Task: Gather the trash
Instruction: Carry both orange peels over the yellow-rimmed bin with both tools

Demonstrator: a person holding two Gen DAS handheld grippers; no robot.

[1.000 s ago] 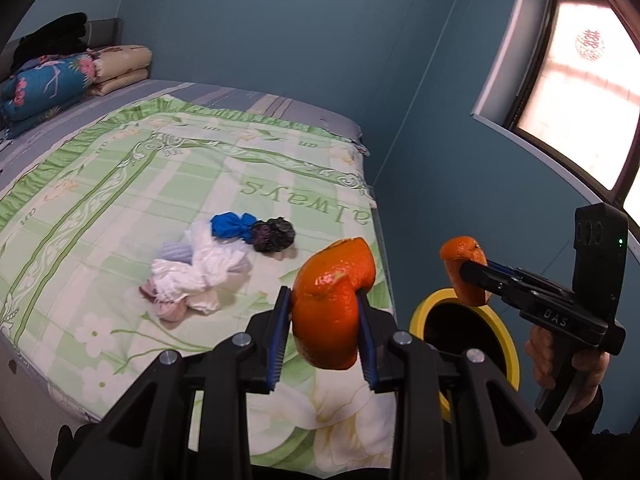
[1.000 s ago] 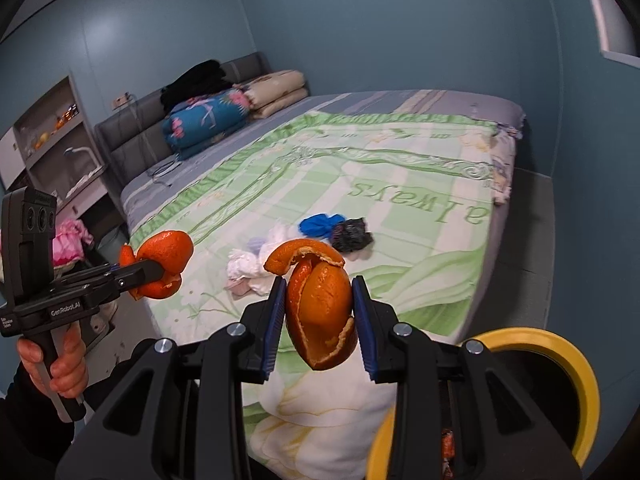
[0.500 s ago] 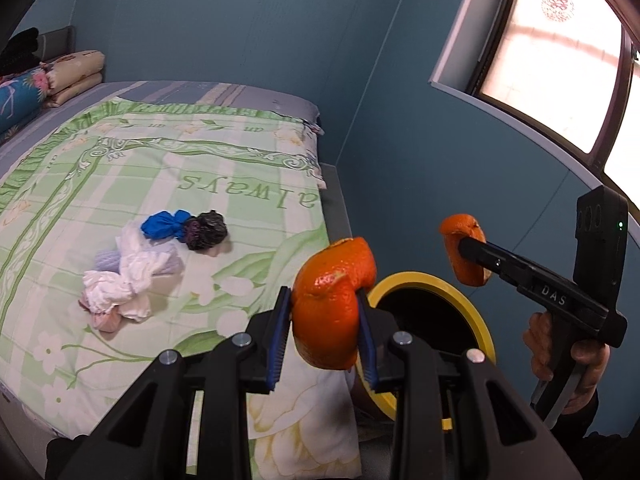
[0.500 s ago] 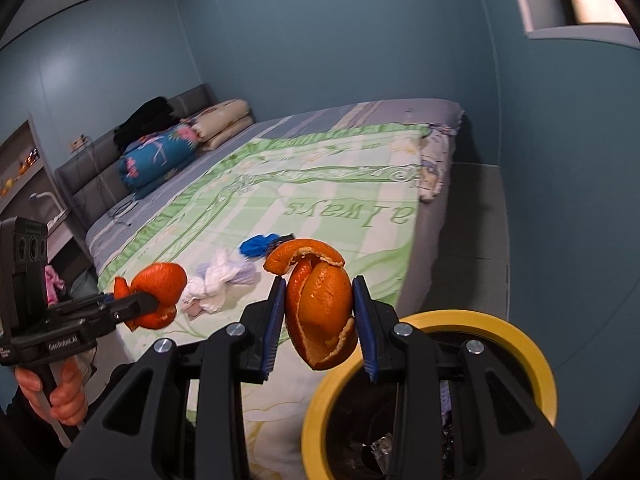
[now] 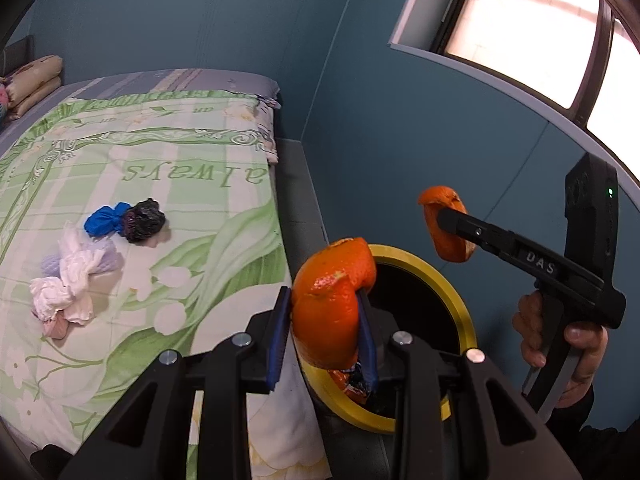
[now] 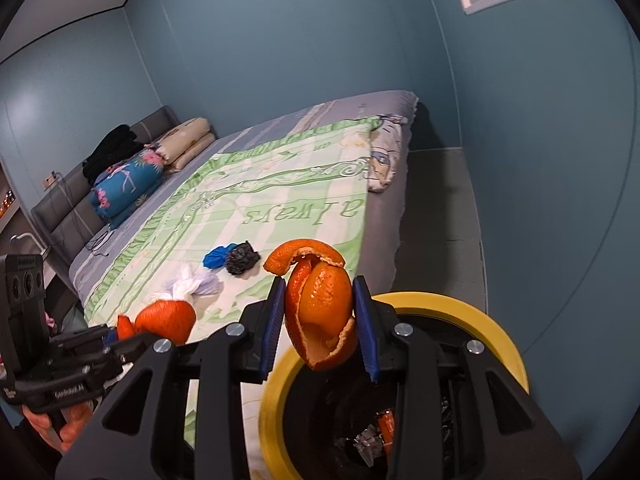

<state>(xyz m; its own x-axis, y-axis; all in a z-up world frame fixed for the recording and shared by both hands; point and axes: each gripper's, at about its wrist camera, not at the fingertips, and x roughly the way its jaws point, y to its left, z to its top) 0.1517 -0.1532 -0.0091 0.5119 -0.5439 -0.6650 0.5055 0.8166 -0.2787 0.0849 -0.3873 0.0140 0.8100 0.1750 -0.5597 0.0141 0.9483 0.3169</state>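
While both peels are clamped, the yellow-rimmed bin (image 6: 496, 328) is seen below & at 4 o'clock of the right gripper (image 6: 320, 322), whose orange peel (image 6: 320, 312) stands upright, nearer than the left gripper (image 5: 324, 322) w/ its peel (image 5: 332, 300).

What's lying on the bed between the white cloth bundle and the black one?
A blue bundle lies between the white cloth bundle and the black bundle, touching the black; left wrist view.
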